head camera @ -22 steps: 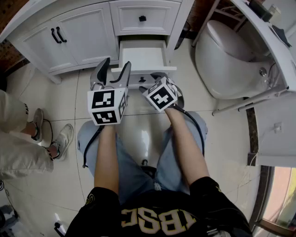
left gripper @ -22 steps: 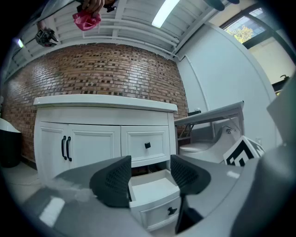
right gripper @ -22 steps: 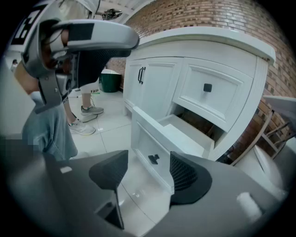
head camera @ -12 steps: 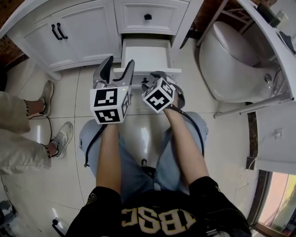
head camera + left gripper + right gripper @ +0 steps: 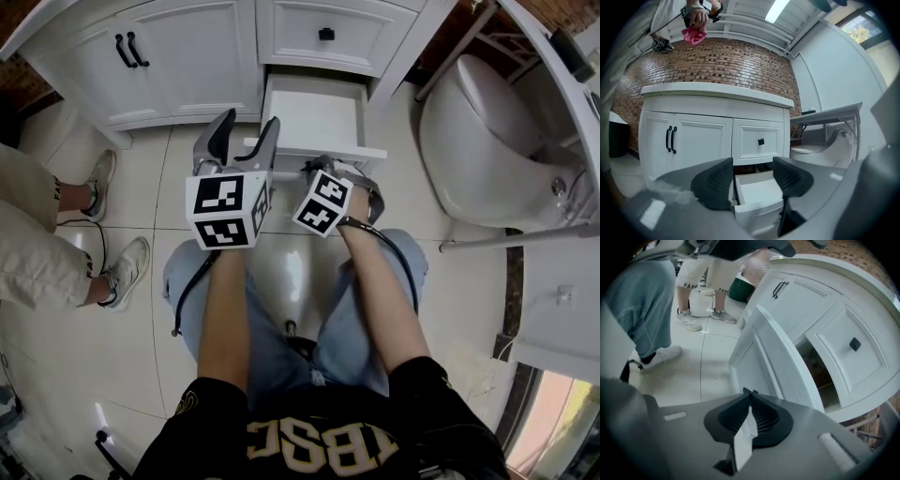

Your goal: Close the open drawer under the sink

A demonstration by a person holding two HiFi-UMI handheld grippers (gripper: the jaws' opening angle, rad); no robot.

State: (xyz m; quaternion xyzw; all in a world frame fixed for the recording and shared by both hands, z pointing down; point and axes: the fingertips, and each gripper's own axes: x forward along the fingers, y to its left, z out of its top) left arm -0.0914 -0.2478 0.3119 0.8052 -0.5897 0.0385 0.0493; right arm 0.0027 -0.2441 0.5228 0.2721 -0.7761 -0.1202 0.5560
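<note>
The white drawer (image 5: pixel 319 150) under the sink counter stands pulled out, with nothing inside it. In the head view my left gripper (image 5: pixel 250 120) hovers at the drawer's left front corner, open, with nothing between its fingers. The left gripper view shows the drawer (image 5: pixel 757 194) through the gap of that gripper (image 5: pixel 752 164). My right gripper (image 5: pixel 319 169) tips down at the drawer's front panel, its jaws mostly hidden behind its marker cube. In its own view the right gripper (image 5: pixel 750 392) is shut, its tip close against the drawer front (image 5: pixel 764 362).
Above the open drawer is a closed drawer with a black knob (image 5: pixel 325 34). Cabinet doors with black handles (image 5: pixel 131 49) are to the left. A white toilet (image 5: pixel 487 141) stands at the right. A bystander's legs and shoes (image 5: pixel 103 272) are on the tile at the left.
The head camera has shifted, so the cabinet sits further right in the picture. The right gripper's cube has tipped more toward the drawer front. The drawer looks as far out as before.
</note>
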